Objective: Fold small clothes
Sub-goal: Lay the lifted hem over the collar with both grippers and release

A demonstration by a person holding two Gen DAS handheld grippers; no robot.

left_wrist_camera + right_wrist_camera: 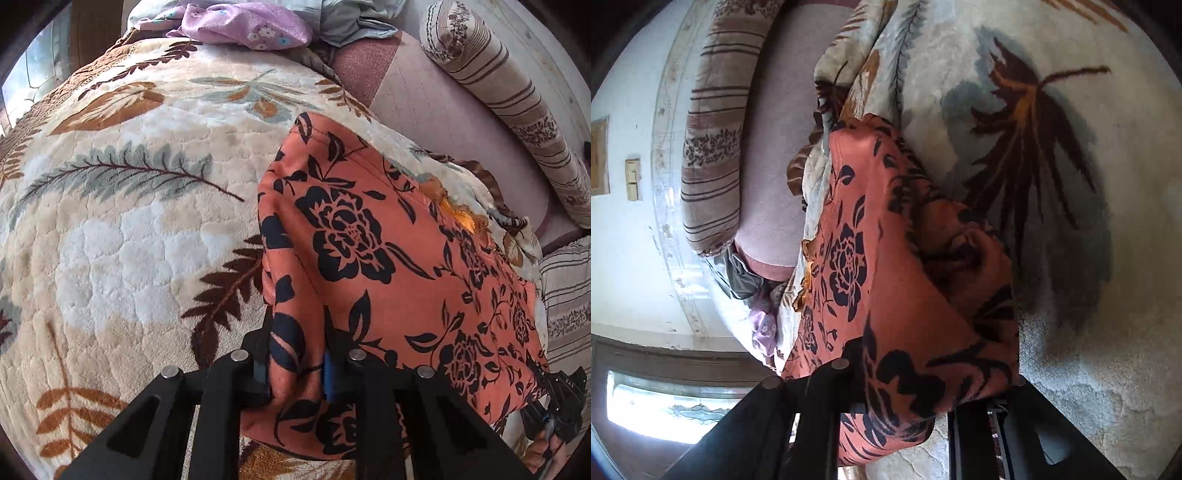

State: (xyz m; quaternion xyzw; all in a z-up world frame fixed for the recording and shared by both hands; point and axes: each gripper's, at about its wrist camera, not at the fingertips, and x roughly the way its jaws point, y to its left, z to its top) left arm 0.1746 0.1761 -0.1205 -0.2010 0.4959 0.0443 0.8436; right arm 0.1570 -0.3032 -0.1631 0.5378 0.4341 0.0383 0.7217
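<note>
An orange garment with black flowers (369, 236) lies on a cream leaf-patterned blanket (129, 206). My left gripper (295, 369) is shut on the garment's near corner, with cloth bunched between the fingers. My right gripper shows small at the lower right of the left wrist view (554, 402), at the garment's other near corner. In the right wrist view my right gripper (923, 387) is shut on a folded bunch of the same orange garment (857, 258), held just above the blanket (1071, 184). The cloth hides the right fingertips.
A lilac flowered cloth (243, 26) and a grey-blue garment (351, 18) are piled at the blanket's far edge. A striped bolster (517, 110) lies along the wall on a pink mattress (424, 99). A window (665, 410) shows in the right wrist view.
</note>
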